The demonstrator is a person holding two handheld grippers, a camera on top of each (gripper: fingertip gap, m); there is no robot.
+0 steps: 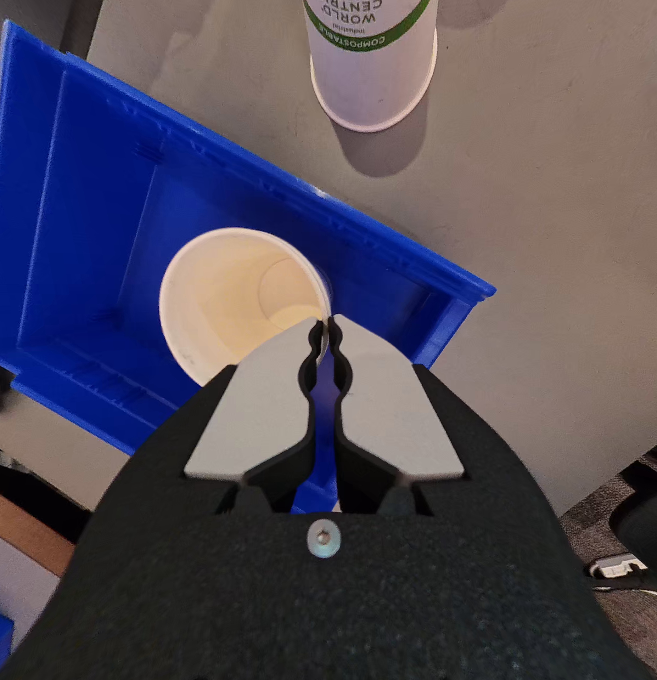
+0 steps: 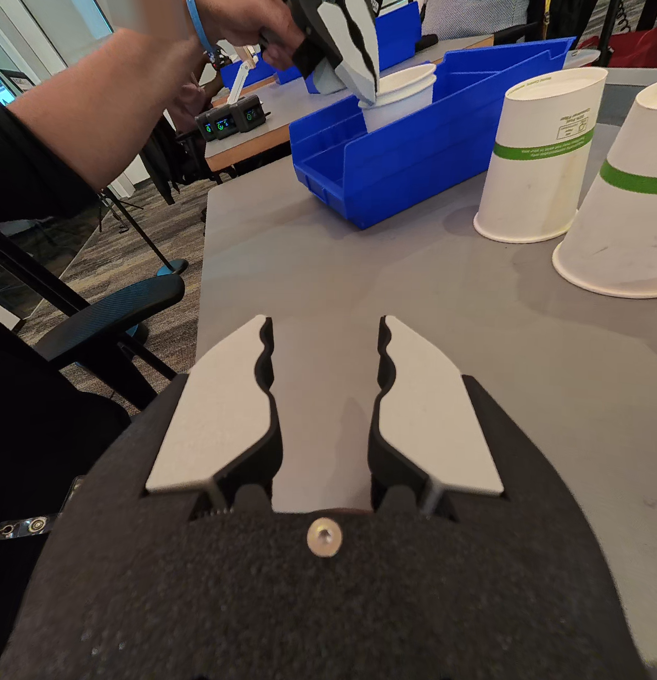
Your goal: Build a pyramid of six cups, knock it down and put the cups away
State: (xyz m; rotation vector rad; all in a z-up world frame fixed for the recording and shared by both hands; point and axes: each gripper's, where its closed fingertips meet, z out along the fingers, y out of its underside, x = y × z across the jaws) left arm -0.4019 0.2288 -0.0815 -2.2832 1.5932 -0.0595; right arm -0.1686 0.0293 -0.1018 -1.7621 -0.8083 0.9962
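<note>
A stack of nested white paper cups [image 1: 224, 294] stands mouth up in the blue bin [image 1: 98, 191]. My left gripper [image 1: 325, 323] is shut on the rim of the top cup, one pad inside the wall and one outside. The right wrist view shows the same grip: the left gripper [image 2: 371, 96] pinches the rim of the stack [image 2: 400, 106] in the bin [image 2: 393, 173]. My right gripper [image 2: 325, 321] is open and empty over the grey table [image 2: 319, 265]. Two cups with green bands [image 2: 540, 158] [image 2: 629, 206] stand upside down at the right. One of them shows in the left wrist view [image 1: 371, 73].
The table's left edge [image 2: 205, 279] drops to carpet, with a black chair [image 2: 109, 316] beside it. The person's arm [image 2: 98, 110] reaches across at the upper left. A farther table holds small black devices [image 2: 227, 123] and more blue bins.
</note>
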